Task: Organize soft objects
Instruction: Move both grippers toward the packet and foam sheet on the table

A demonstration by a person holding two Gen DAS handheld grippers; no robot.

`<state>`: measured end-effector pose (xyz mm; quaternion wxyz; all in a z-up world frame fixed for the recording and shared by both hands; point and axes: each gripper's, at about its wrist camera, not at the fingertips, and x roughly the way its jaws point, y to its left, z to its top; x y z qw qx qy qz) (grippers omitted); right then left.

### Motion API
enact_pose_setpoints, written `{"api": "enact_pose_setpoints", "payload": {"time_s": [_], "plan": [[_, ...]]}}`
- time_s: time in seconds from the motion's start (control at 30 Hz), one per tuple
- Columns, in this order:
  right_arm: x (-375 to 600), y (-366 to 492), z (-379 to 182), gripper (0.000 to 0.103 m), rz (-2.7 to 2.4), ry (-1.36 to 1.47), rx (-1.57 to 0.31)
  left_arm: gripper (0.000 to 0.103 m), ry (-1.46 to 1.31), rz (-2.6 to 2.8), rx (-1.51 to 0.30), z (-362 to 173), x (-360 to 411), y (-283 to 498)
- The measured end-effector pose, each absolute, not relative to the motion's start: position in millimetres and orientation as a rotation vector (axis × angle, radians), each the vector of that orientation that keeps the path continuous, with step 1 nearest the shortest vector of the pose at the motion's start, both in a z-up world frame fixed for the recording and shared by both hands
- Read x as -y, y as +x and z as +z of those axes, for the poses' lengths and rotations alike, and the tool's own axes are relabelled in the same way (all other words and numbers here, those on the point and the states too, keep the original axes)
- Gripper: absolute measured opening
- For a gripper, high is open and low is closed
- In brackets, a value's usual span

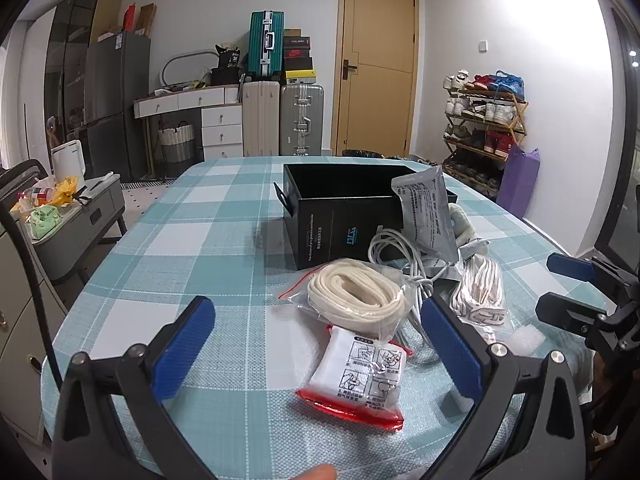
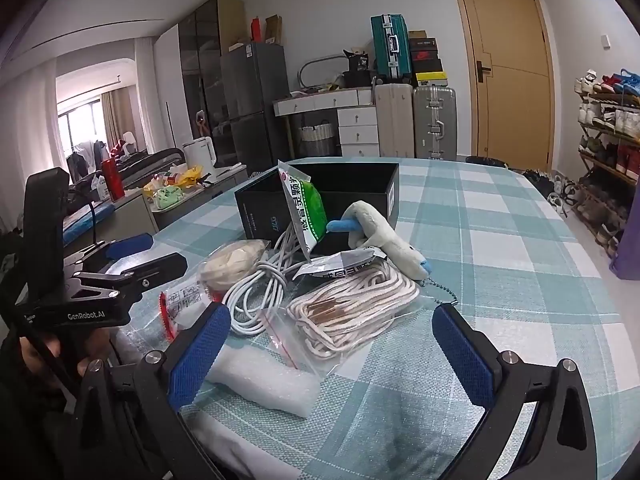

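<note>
The desk (image 1: 192, 216) is covered by a teal and white checked cloth. An open black box (image 1: 340, 220) is set near its middle. In front of the box are laid a coiled white cable (image 2: 256, 300), two clear bags of cream cord (image 1: 356, 300) (image 2: 352, 312), a red-edged white packet (image 1: 360, 376), a bubble-wrap piece (image 2: 264, 384) and a plush toy (image 2: 384, 240).

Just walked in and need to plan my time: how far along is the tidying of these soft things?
Nothing looks done: the black box appears empty. Nothing is in hand; the left claw and right claw are open. Left to do: the cream rope bag, red-edged packet, white cable, plush toy on the table.
</note>
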<state>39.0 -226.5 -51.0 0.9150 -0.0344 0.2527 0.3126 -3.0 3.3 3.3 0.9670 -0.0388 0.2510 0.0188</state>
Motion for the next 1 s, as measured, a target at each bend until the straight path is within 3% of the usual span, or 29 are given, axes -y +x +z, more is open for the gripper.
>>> {"api": "enact_pose_setpoints", "payload": {"time_s": [1.0], "plan": [[223.9, 37.0, -53.2, 0.103, 0.650, -0.085, -0.535, 0.103, -0.079, 0.045, -0.504, 3.7, -6.4, -4.1]]}}
